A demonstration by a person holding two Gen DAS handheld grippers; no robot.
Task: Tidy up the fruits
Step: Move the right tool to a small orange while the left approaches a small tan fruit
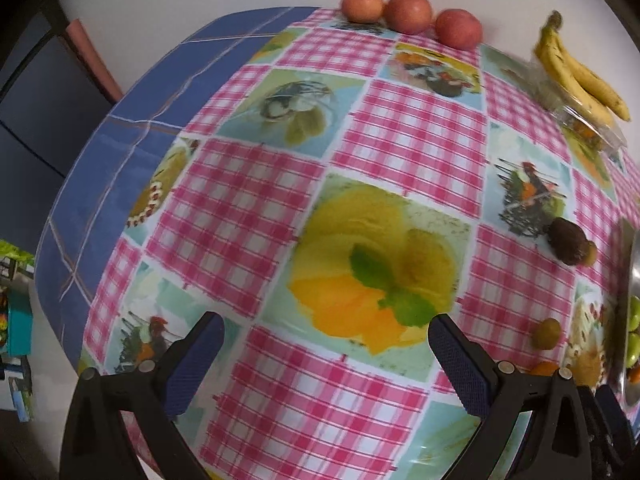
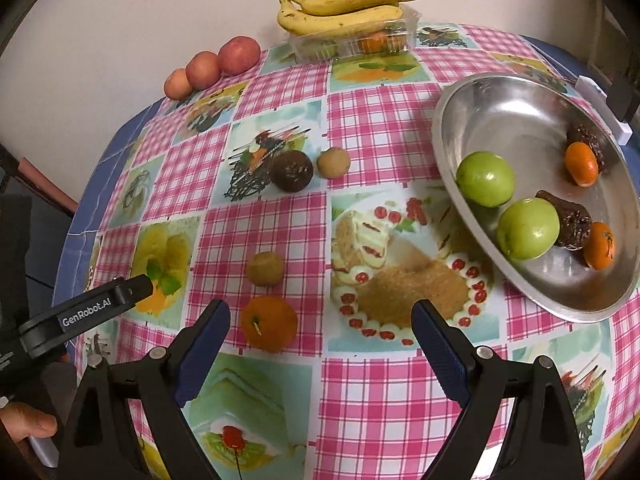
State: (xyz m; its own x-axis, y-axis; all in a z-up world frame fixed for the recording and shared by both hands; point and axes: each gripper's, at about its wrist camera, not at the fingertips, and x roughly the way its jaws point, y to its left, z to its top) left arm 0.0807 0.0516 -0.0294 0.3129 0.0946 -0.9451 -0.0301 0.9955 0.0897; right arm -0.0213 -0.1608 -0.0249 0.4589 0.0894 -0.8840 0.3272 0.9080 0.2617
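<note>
A steel bowl (image 2: pixel 508 104) at the right holds two green apples (image 2: pixel 485 178), two small oranges (image 2: pixel 581 163) and two dark wrinkled fruits (image 2: pixel 570 221). On the cloth lie an orange (image 2: pixel 269 328), two small brown fruits (image 2: pixel 265 268), (image 2: pixel 333 162) and a dark round fruit (image 2: pixel 291 171). My right gripper (image 2: pixel 320 334) is open and empty, just right of the orange. My left gripper (image 1: pixel 326 346) is open and empty over the cloth; its finger shows in the right wrist view (image 2: pixel 132 290). The dark fruit (image 1: pixel 568 246) and a brown fruit (image 1: pixel 546 333) lie to its right.
Three red apples (image 2: pixel 212 68) line the wall at the back left. Two bananas (image 2: pixel 344 8) rest on a clear plastic box (image 2: pixel 352 42) of fruit at the back. The round table (image 1: pixel 132 120) has a blue under-cloth; its edge drops off at the left.
</note>
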